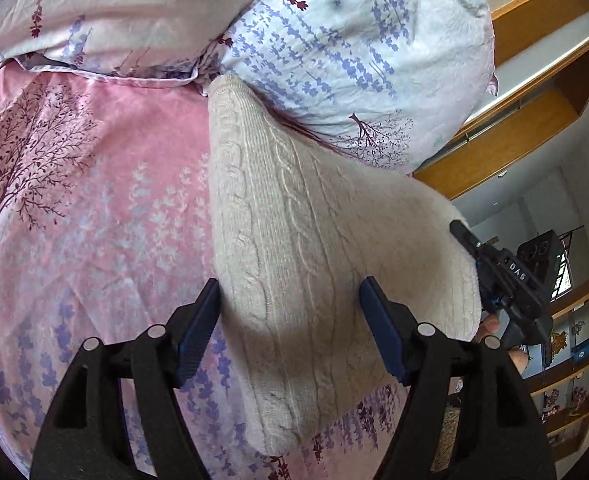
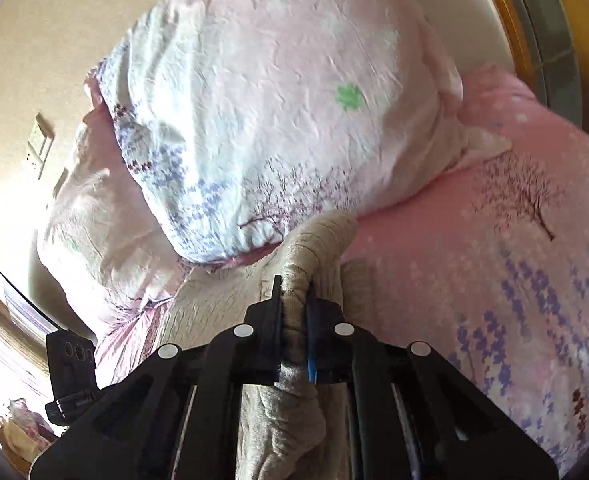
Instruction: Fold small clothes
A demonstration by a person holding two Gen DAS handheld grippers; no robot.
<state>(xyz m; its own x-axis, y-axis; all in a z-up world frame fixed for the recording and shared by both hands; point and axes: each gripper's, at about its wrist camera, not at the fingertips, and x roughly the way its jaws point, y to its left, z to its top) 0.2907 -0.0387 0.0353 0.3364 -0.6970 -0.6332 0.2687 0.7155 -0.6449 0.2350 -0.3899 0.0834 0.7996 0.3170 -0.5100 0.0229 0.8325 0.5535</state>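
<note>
A beige cable-knit garment is lifted over the pink floral bedsheet, its far end resting by the pillow. My left gripper is open, its blue-padded jaws wide on either side of the knit. My right gripper is shut on a bunched edge of the same garment, which hangs down between its fingers. The right gripper also shows at the right edge of the left wrist view, holding the garment's raised edge.
A white and lilac floral pillow and a pale quilt lie at the head of the bed. A wooden headboard and shelves stand to the right. The pillow fills the right wrist view.
</note>
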